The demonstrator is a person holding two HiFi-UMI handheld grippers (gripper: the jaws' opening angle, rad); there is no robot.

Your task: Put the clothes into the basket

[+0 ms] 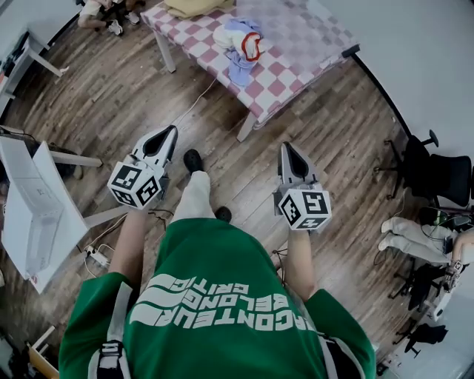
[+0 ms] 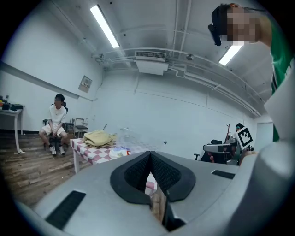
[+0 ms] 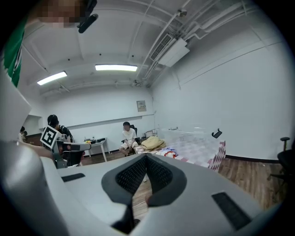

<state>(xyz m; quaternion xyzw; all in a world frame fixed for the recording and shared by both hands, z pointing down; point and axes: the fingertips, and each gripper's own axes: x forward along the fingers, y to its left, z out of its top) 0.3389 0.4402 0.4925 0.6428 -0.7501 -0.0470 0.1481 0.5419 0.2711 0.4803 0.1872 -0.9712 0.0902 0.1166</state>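
Note:
A pile of white, blue and red clothes (image 1: pixel 238 44) lies on the table with the pink checkered cloth (image 1: pixel 278 78), far ahead of me. A yellow garment (image 1: pixel 194 7) lies at the table's far end. A clear see-through basket (image 1: pixel 296 29) stands on the table's right part, and I also see this basket (image 3: pixel 184 136) faintly in the right gripper view. My left gripper (image 1: pixel 169 133) and right gripper (image 1: pixel 287 148) are held over the wooden floor, well short of the table, both shut with nothing in them. The clothes (image 2: pixel 120 150) show beyond the left gripper (image 2: pixel 150 154). The right gripper (image 3: pixel 146 156) points toward the table.
A white desk (image 1: pixel 29 215) stands at my left with a power strip (image 1: pixel 96 257) under it. A cable (image 1: pixel 196 100) runs across the floor to the table. A black office chair (image 1: pixel 437 174) and a seated person's legs (image 1: pixel 411 237) are at the right. Another person (image 2: pixel 56 122) sits beyond the table.

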